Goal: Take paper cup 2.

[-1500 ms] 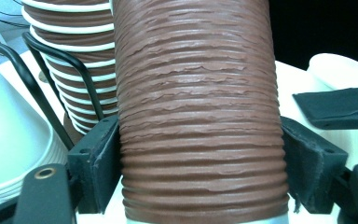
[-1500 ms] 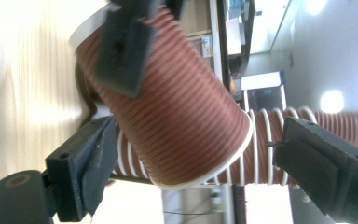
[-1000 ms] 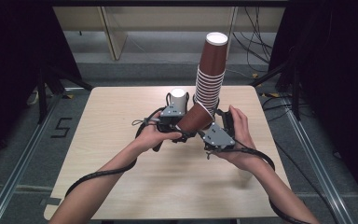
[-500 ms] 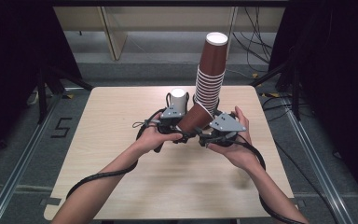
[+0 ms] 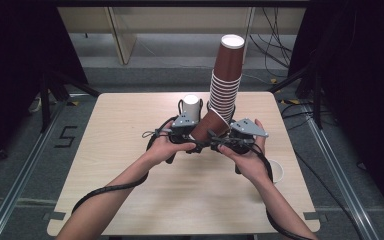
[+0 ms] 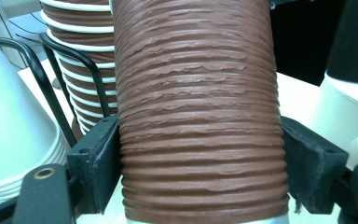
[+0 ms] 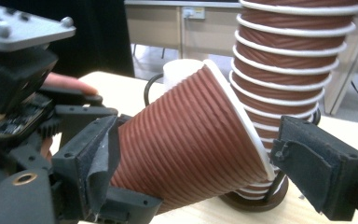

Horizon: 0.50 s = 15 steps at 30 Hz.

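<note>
A single ribbed brown paper cup (image 5: 211,125) is held tilted above the table, mouth toward the tall stack of brown cups (image 5: 226,82). My left gripper (image 6: 200,163) is shut on its lower wall (image 6: 196,93), a pad pressing on each side. In the high view the left gripper (image 5: 196,142) comes from the left and the right gripper (image 5: 227,141) from the right. The cup (image 7: 191,135) lies slantwise between the jaws of my right gripper (image 7: 191,163), which have just been opening. One pad (image 7: 98,158) sits by the wall, the other beside the rim.
A short stack of white cups (image 5: 191,106) stands in a black wire holder (image 6: 51,70) just left of the brown stack (image 7: 284,70), which rests on a round base (image 7: 256,198). A lone white cup (image 5: 276,171) sits near the table's (image 5: 105,165) right edge.
The right gripper has shifted slightly away from the person and now sits level with the left one beside the cup. The left gripper and the cup stayed put.
</note>
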{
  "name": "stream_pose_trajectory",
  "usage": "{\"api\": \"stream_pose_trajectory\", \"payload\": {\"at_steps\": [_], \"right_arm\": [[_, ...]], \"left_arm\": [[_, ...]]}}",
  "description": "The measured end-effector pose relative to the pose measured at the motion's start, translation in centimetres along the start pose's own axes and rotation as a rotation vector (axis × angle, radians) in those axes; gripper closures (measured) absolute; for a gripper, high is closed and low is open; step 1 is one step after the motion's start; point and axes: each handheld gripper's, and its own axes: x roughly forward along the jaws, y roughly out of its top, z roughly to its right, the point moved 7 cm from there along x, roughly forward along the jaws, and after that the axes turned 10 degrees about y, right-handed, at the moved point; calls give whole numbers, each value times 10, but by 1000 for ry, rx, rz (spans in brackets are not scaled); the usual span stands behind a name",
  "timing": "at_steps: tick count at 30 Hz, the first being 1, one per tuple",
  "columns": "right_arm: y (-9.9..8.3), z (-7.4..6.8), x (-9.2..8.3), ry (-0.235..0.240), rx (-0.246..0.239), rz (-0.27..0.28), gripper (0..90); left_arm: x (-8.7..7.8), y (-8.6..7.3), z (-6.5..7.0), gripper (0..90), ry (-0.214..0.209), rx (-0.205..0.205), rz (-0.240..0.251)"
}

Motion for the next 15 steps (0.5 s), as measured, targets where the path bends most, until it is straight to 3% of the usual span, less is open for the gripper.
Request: {"api": "stream_pose_trajectory", "payload": {"at_steps": [7,15], "right_arm": [[-6,6,2,-34,123,9,145],[-12,8,5,-25,253,4,140]], "left_arm": [[1,0,0,221,-2,-2,7],[2,1,1,221,0,-5,16]]}}
